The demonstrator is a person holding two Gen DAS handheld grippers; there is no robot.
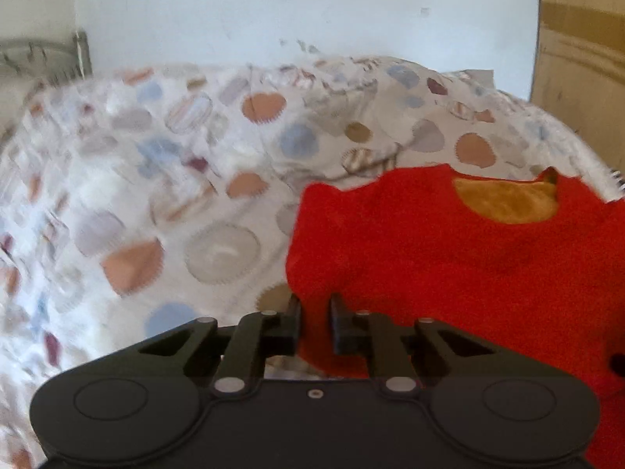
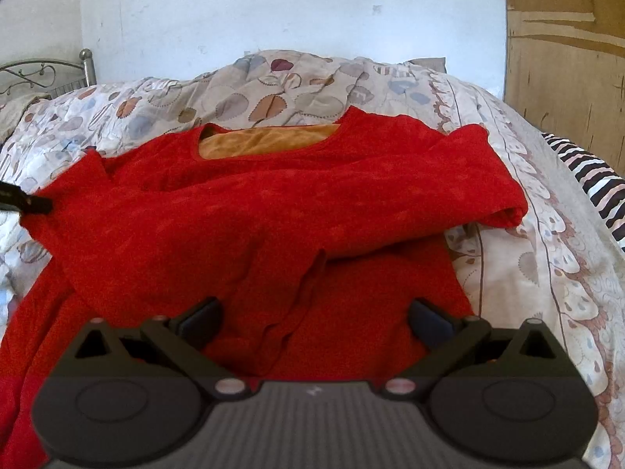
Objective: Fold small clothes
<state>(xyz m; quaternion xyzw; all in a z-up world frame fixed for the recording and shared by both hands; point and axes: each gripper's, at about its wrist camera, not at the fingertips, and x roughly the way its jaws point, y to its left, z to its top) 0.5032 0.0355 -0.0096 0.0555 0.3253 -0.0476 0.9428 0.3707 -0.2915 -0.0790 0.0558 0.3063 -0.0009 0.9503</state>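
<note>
- White wall [image 2: 273,11] behind; quilted bedspread [image 2: 273,86] with leaf and circle patches covers the bed.
- Red top [image 2: 242,211] lies on the bedspread, neckline at the far side, yellow-orange lining [image 2: 265,140] showing inside the neck opening.
- One sleeve of the red top is folded across its body, ending in a rolled cuff at the right edge in the right wrist view.
- Left claw [image 1: 315,322]: jaws drawn nearly together, clamped on a fold at the red top's left edge; red fabric fills the narrow gap between the fingers [image 1: 339,324]. Its tip also shows in the right wrist view [image 2: 37,204], touching the same edge.
- Right claw [image 2: 312,322]: jaws wide apart, held above the near part of the red top; whether the pads touch the cloth I cannot tell.
- Left of the red top: metal bed frame [image 2: 47,72] at the wall.
- Right of the red top: striped cloth [image 2: 593,183] at the bed's edge, wooden board [image 2: 566,58] beyond it.
- Left wrist view is motion-blurred.
</note>
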